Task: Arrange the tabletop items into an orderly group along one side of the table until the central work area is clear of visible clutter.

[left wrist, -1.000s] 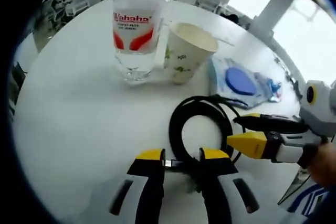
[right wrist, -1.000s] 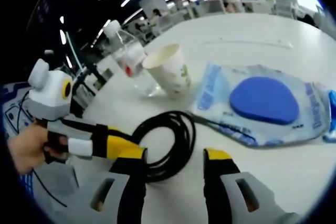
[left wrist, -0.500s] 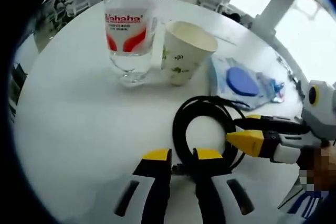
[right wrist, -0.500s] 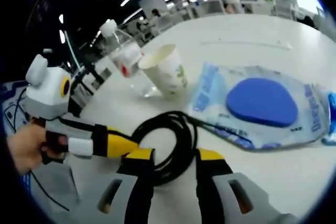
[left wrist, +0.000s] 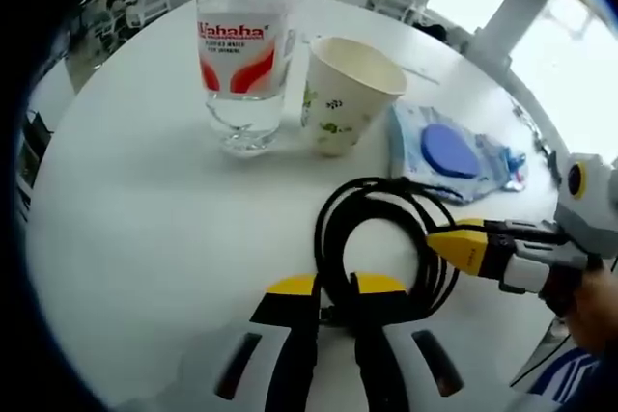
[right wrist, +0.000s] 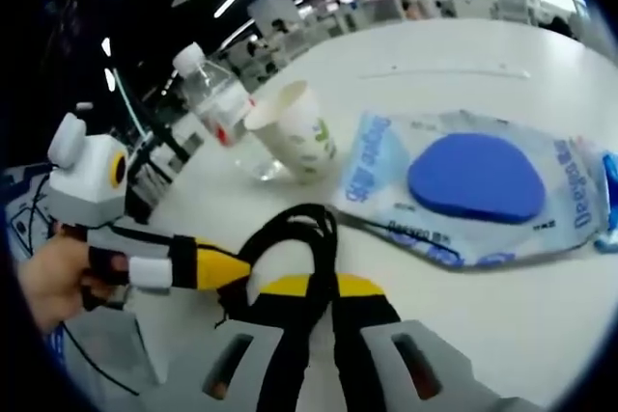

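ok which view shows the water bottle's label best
The left gripper view: the water bottle stands close and face-on, its red lettering readable, beside the paper cup. In the right gripper view the bottle is small, far and tilted, partly behind the cup, but its white cap shows there.

My left gripper [left wrist: 333, 288]: jaws pinched nearly together | my right gripper [right wrist: 319, 287]: jaws likewise closed | tips almost meeting, hand [right wrist: 53, 282] behind left.
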`<state>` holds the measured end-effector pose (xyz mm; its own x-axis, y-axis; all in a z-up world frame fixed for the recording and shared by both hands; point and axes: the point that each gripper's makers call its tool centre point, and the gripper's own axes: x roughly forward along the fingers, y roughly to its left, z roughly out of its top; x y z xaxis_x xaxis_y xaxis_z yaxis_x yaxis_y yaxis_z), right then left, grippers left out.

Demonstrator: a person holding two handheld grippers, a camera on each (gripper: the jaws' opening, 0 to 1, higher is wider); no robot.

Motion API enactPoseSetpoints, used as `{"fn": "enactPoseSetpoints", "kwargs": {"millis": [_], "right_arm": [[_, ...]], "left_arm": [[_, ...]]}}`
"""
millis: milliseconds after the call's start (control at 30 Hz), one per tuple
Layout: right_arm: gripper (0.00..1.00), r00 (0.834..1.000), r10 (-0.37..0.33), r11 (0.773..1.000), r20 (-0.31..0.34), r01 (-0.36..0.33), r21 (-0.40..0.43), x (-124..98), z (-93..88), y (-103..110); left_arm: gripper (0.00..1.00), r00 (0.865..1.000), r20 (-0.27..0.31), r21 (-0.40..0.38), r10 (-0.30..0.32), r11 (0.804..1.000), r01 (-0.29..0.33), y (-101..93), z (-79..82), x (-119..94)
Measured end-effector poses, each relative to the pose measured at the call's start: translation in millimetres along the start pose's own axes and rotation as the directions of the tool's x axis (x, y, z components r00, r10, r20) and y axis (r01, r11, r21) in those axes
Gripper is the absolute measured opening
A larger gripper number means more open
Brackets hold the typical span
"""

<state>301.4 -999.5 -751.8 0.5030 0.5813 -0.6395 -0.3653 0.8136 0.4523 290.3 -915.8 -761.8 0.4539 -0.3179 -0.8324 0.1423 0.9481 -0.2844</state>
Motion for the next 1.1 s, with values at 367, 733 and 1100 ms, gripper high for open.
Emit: {"fn": "enactPoseSetpoints", "kwargs": {"millis": [367,733,1100], "right_arm": [[0.00,0.999,0.039,0.999,0.038,-0.039,0.006,-14,5.2,10],[0.00,0.994,0.063,0.998,0.088,-0.064,0.013,-43,4.1,18],[0.00,0.987,0.021,0.997,0.159,-0.032,0.070,-95,-2.3,-3]], "left_arm": [[0.07,0.999,0.030,-0.038,-0.025,0.999,0.026,-4.6,-9.4,-13],[0.06,0.996,0.069,-0.047,-0.058,0.997,0.062,-21.7,-7.2,-34],[0.06,0.988,0.047,0.071,-0.146,0.987,0.142,-73.5,-10.0,-39]]}}
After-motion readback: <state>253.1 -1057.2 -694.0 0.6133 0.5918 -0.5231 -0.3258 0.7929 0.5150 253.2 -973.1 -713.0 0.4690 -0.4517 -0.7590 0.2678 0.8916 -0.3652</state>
